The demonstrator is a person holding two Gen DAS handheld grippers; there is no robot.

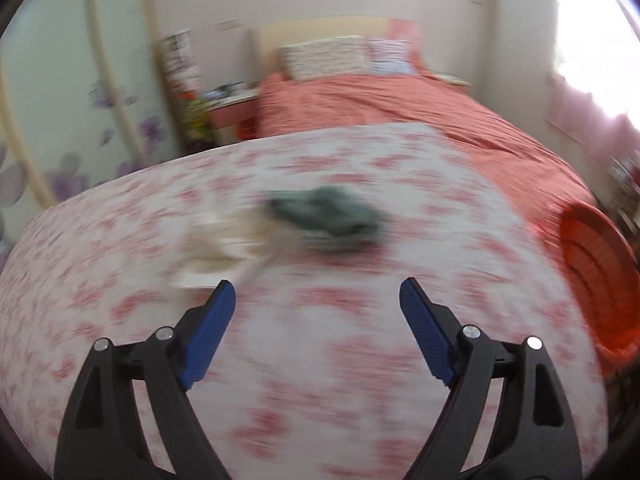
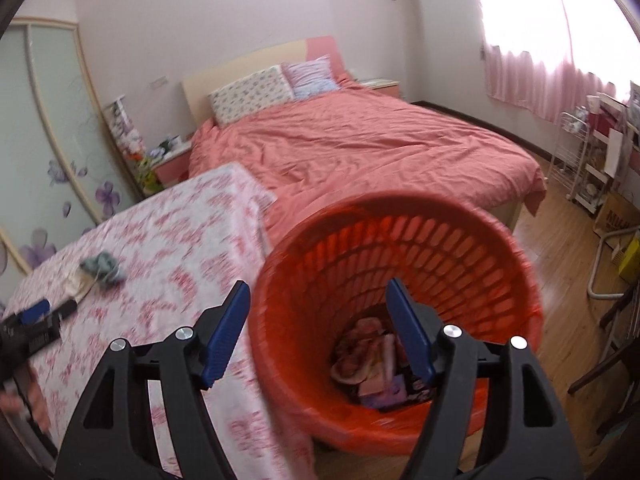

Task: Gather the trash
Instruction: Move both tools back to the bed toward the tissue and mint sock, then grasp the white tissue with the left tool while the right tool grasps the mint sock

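A grey-green crumpled piece of trash (image 1: 332, 216) and a pale crumpled paper (image 1: 224, 244) lie on the table with the pink-flowered cloth (image 1: 360, 360); the left wrist view is blurred. My left gripper (image 1: 316, 292) is open and empty, just short of them. In the right wrist view the same trash (image 2: 102, 266) lies far left, with the left gripper (image 2: 44, 312) near it. My right gripper (image 2: 316, 292) is open and empty over the rim of the orange basket (image 2: 312, 248), which holds several pink and purple scraps (image 2: 372, 364).
A bed with a salmon cover (image 2: 360, 148) stands behind the table. The basket shows at the right edge of the left wrist view (image 1: 596, 276). A wardrobe with flower print (image 2: 52, 152), a white rack (image 2: 580, 152) and a cardboard box (image 2: 616, 216) stand around.
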